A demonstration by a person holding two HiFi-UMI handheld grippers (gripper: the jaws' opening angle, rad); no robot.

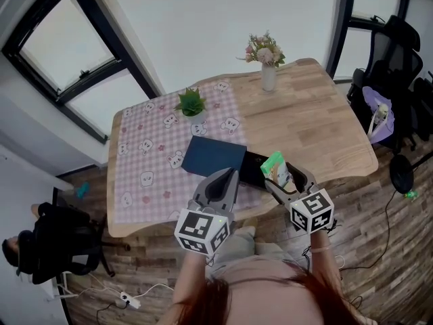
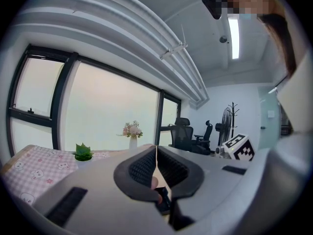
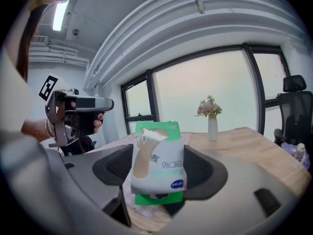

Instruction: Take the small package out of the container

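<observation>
On the head view I see the light wooden table (image 1: 318,120) filling the middle of the frame, with a pink checked tablecloth (image 1: 145,161) over its left part. A small green potted plant (image 1: 192,104) stands on the cloth, and a white vase of pink flowers (image 1: 267,63) stands at upper centre. The dark navy flat rectangular container (image 1: 213,156) lies at the table's near edge. My left gripper (image 1: 226,175) overlaps its lower edge. My right gripper (image 1: 284,175) is clamped on the green-and-white small package (image 1: 274,162) at the container's right end, outside it. On the left gripper view, the left gripper (image 2: 155,153) has its jaws pressed together with nothing between them. On the right gripper view, the right gripper (image 3: 160,170) pinches the package (image 3: 155,151) upright at frame centre, the table behind it.
</observation>
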